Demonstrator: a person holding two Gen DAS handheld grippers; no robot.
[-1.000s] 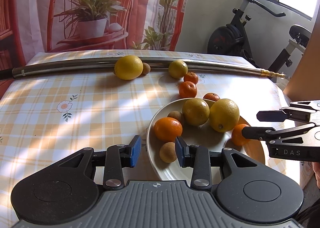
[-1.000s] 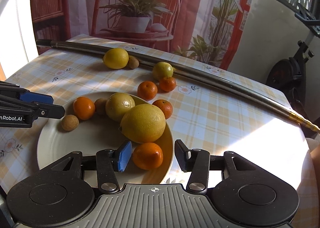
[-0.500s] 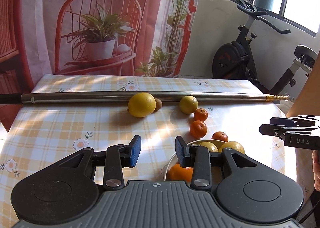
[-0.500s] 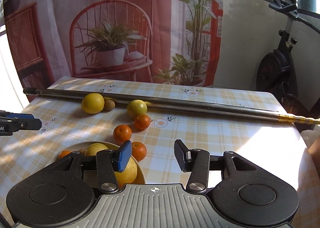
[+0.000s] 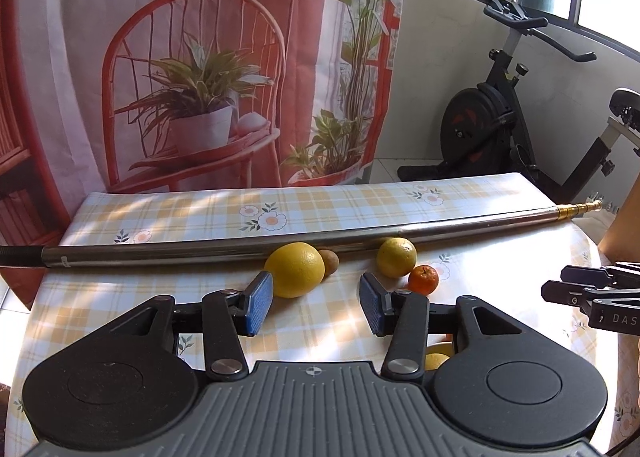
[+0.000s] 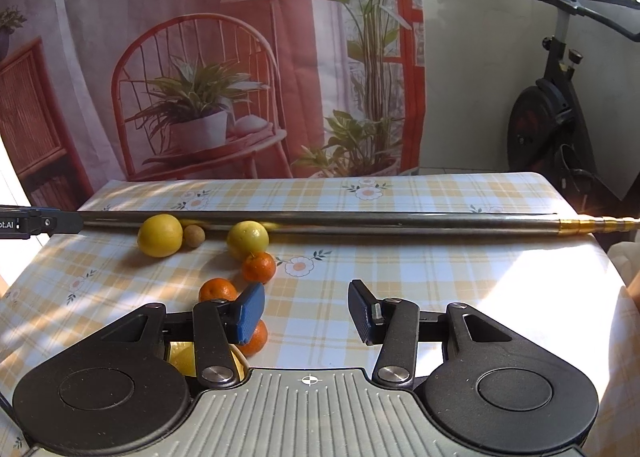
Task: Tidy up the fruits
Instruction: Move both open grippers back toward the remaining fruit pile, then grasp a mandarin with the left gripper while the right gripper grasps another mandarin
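On the checked tablecloth (image 6: pixel 420 269), several fruits are lying loose along a long metal pole (image 6: pixel 360 221). It appears the pole is acting as a stop, keeping round fruit from rolling toward the far edge. A large lemon (image 5: pixel 295 269) is resting just in front of the pole with a small brown fruit (image 5: pixel 329 263) touching its side. A second, smaller yellow citrus (image 5: pixel 396 257) is sitting near them, with a mandarin (image 5: pixel 423 279) just beside it. From the right wrist view, two further mandarins are showing: one (image 6: pixel 218 290) above the blue pad and one (image 6: pixel 256 338) partly hidden below it. Slivers of yellow fruit (image 6: pixel 182 357) are peeking out under the gripper bodies; what they rest on cannot be seen.

The left gripper (image 5: pixel 316 307) is being held level and low over the near side of the table, pointing toward the lemon, its jaws standing wide apart and gripping nothing. The right gripper (image 6: pixel 306 311) is hovering in a like pose over bare cloth, jaws likewise spread and empty, with the nearest mandarin beside its left finger. Judging by this, neither hand is committing to a pick yet, and the loose fruits by the pole are awaiting collection.
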